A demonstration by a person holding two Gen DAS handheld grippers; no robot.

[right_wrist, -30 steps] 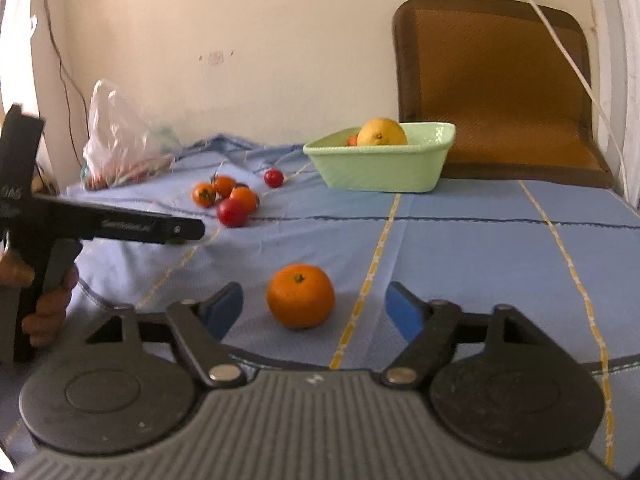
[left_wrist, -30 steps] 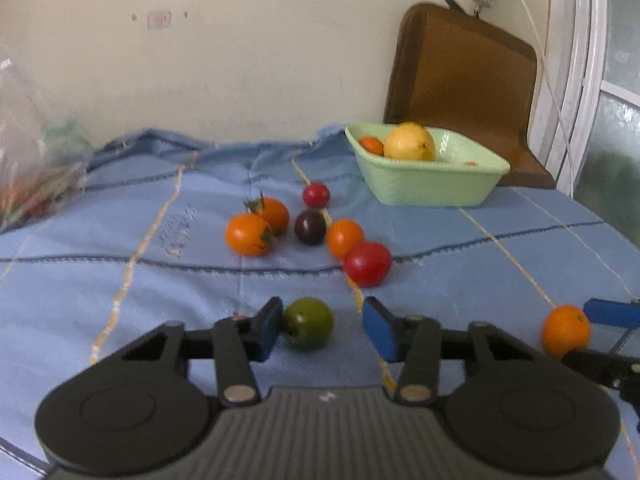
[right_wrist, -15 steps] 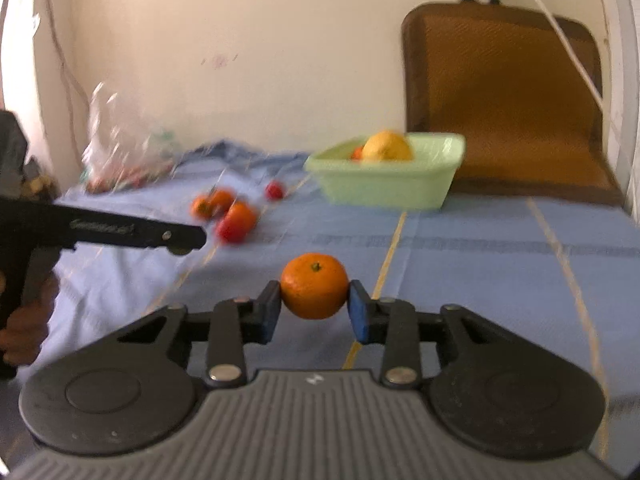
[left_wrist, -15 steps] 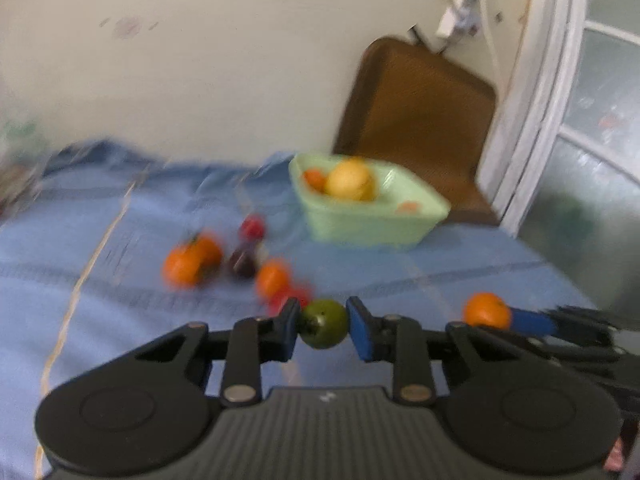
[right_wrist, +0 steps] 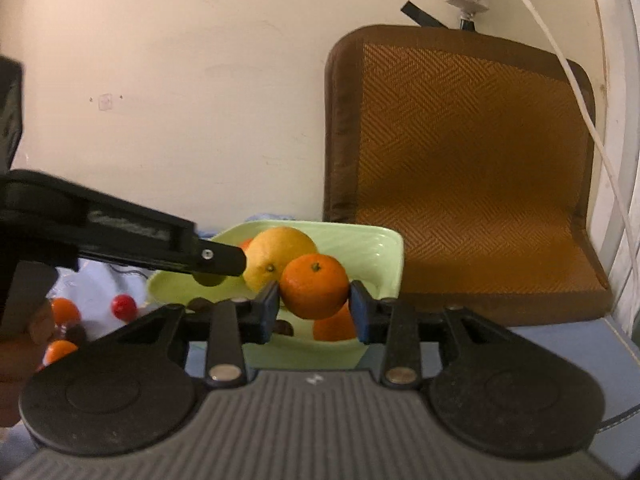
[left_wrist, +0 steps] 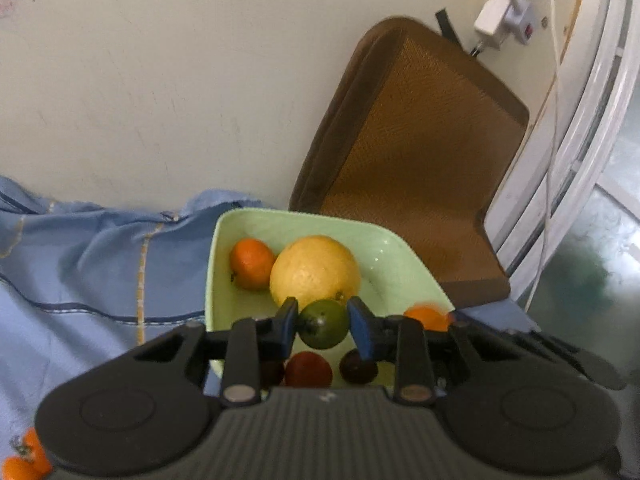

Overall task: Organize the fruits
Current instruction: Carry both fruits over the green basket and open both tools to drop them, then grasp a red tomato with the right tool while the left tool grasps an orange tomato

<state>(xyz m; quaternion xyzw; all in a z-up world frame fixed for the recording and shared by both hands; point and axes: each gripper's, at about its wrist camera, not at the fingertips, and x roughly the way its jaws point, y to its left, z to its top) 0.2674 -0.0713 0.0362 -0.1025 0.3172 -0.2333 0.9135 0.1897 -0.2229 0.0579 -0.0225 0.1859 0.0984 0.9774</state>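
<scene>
My left gripper (left_wrist: 323, 326) is shut on a green fruit (left_wrist: 325, 329) and holds it above the pale green bowl (left_wrist: 376, 242). The bowl holds a big yellow fruit (left_wrist: 314, 270), a small orange (left_wrist: 251, 263), a red fruit (left_wrist: 308, 369) and a dark fruit (left_wrist: 358, 366). My right gripper (right_wrist: 315, 304) is shut on an orange (right_wrist: 314, 285) and holds it over the near side of the same bowl (right_wrist: 380, 246). The left gripper's side (right_wrist: 160, 240) reaches in from the left in the right wrist view.
A brown woven cushion (right_wrist: 472, 176) leans on the wall behind the bowl. Loose orange and red fruits (right_wrist: 124, 306) lie on the blue cloth (left_wrist: 80, 260) at left. A white cable (right_wrist: 560, 64) hangs at right.
Both grippers closed on their fruits, lifted them off the cloth and carried them forward to the bowl. The bowl now fills the view close up.
</scene>
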